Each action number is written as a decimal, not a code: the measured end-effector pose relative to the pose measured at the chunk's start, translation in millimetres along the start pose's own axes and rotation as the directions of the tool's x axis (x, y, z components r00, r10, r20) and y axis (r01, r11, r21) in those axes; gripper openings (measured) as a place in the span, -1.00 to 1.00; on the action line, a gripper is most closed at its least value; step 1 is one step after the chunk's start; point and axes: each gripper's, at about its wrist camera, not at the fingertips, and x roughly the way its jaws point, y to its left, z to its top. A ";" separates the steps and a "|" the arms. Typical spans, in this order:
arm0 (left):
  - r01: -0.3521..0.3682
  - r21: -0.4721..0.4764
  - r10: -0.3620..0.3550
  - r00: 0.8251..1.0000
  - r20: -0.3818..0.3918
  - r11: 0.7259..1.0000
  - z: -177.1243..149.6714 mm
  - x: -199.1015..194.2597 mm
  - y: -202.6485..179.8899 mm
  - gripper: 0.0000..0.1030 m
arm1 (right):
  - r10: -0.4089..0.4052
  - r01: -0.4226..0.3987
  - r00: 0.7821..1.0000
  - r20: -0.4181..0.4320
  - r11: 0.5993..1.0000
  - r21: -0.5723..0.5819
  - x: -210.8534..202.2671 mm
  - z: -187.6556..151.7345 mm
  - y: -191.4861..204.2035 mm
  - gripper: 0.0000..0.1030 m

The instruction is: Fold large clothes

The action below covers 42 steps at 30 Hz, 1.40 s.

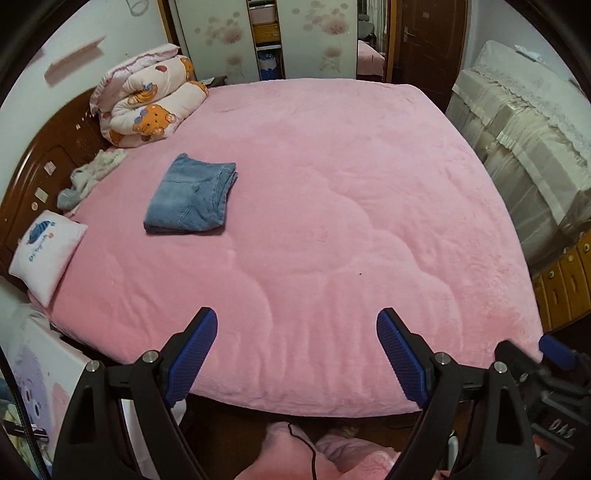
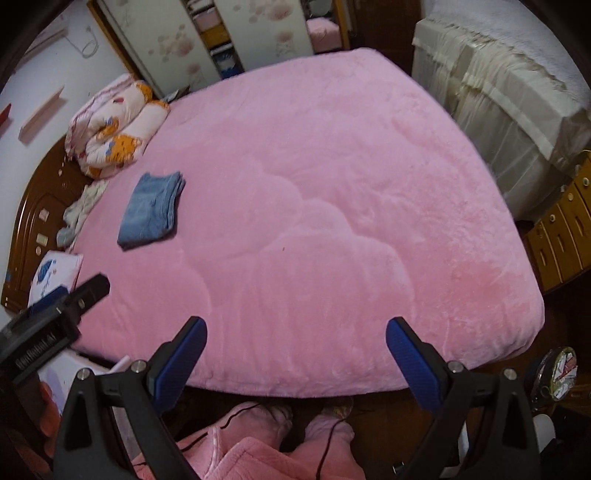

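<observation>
Nearest in both views, the person's pink fleece garment (image 2: pixel 258 454) fills the bottom edge, with a thin black cable (image 2: pixel 328 443) trailing over it. Above it the left gripper (image 1: pixel 296 325) hangs with its blue pads (image 1: pixel 192 362) spread wide and nothing between them, and the right gripper (image 2: pixel 295 332) stands just as wide and just as empty; both are poised over the near edge of the bed's pink blanket (image 1: pixel 332 221), touching nothing. The blanket lies bare across its near and middle stretch. On its left part, well apart from both grippers, the folded jeans (image 1: pixel 190 197) lie flat in a neat blue rectangle. At the left edge, near the wooden headboard (image 1: pixel 48 158), a small white pillow (image 1: pixel 46 251) stands tilted, and beyond it a crumpled grey-white cloth (image 1: pixel 92 175) lies just beside the jeans' far left corner. Further back on the left sits a rolled quilt with orange bears (image 1: pixel 147 99). To the right of the bed stands furniture draped in cream covers (image 1: pixel 524 147), with wooden drawers (image 2: pixel 561 236) nearer. Farthest off are a flowered wardrobe (image 1: pixel 221 33) and a dark door (image 1: pixel 424 37)
</observation>
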 end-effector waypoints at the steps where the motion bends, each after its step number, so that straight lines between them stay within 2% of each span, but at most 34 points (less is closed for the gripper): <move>1: -0.001 0.002 0.001 1.000 -0.003 1.000 -0.7 -0.5 0.6 0.69 | 0.004 -0.004 1.000 0.014 1.000 0.007 -3.0 -1.5 0.2 0.90; 5: -0.015 0.000 0.015 1.000 -0.013 1.000 -5.7 1.9 5.7 0.70 | 0.005 -0.004 0.999 0.053 1.000 -0.022 -9.7 -3.1 8.4 0.90; 8: -0.017 -0.009 0.017 1.000 -0.016 1.000 -8.3 1.6 9.7 0.90 | -0.003 0.008 0.996 0.088 0.998 -0.061 -17.5 -3.7 18.1 0.90; 11: -0.005 -0.014 0.005 1.000 -0.002 1.000 -9.6 -0.4 11.5 0.99 | -0.007 0.013 0.997 0.082 0.997 -0.082 -15.5 -4.2 24.6 0.91; 13: -0.004 -0.010 0.004 1.000 0.000 1.000 -10.5 0.1 11.7 0.99 | -0.012 0.018 0.998 0.063 0.996 -0.087 -11.2 -4.2 25.6 0.99; 17: 0.005 -0.010 -0.005 1.000 -0.004 1.000 -11.4 1.3 11.9 0.99 | -0.031 0.034 0.999 0.045 0.996 -0.081 -6.4 -2.5 23.7 1.00; 23: 0.066 -0.005 -0.066 0.998 -0.009 0.998 -13.3 9.1 13.5 0.99 | -0.026 0.028 0.999 0.028 0.996 -0.087 0.1 -4.1 26.4 1.00; 26: 0.061 -0.003 -0.061 0.998 -0.020 0.998 -14.1 14.6 11.9 0.99 | -0.019 0.019 1.000 0.004 0.995 -0.097 6.9 -6.0 28.7 1.00; 31: 0.054 0.014 -0.053 0.998 -0.017 0.998 -14.6 22.2 8.2 0.99 | -0.057 0.057 0.998 0.003 0.994 -0.094 10.7 -5.7 27.8 1.00; 36: 0.071 -0.012 -0.071 0.994 -0.079 0.997 -17.5 41.8 13.5 0.99 | -0.103 0.104 0.995 0.016 0.987 -0.123 19.9 -7.7 31.4 1.00; 42: 0.062 -0.021 -0.064 0.992 -0.106 0.998 -20.3 50.5 17.1 0.99 | -0.116 0.110 0.993 -0.031 0.985 -0.133 35.4 -10.2 30.9 1.00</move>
